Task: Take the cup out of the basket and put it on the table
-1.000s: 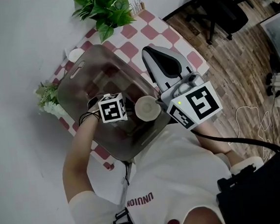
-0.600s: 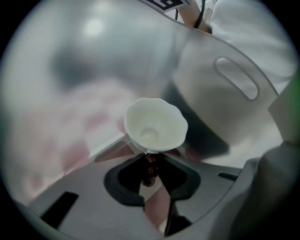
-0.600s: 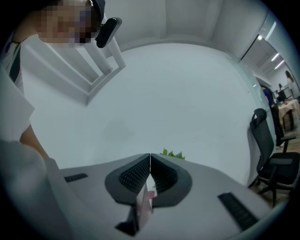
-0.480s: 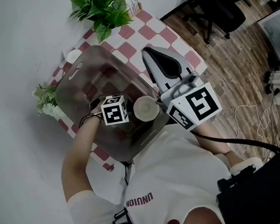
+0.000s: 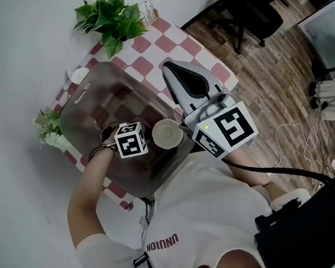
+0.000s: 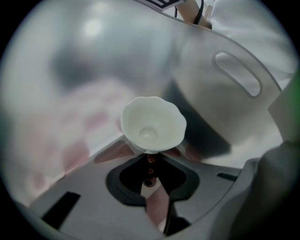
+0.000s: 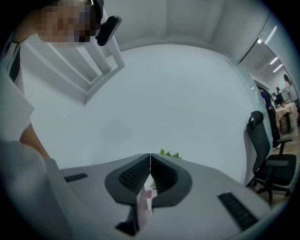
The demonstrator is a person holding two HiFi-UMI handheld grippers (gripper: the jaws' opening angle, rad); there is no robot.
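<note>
A cream cup (image 5: 167,133) with a wavy rim (image 6: 152,123) sits in the near right corner of the translucent grey basket (image 5: 86,88). My left gripper (image 6: 150,157) reaches steeply down into the basket, and only its marker cube (image 5: 131,140) shows in the head view. Its jaws have just been closing and now pinch the cup's near wall at their tips. My right gripper (image 5: 172,68) hovers level beside the basket's right side. It is shut with nothing between its jaws (image 7: 150,159) and points at the white wall.
The basket stands on a red-and-white checkered table (image 5: 173,38) against the wall. A leafy plant (image 5: 109,18) is at the far end, a small flower bunch (image 5: 48,127) at the left. An office chair (image 5: 250,10) stands on the wooden floor to the right.
The whole head view has slid slightly left. The left gripper's cube has edged a little toward the basket's near side, beside the cup. The right gripper has kept its place.
</note>
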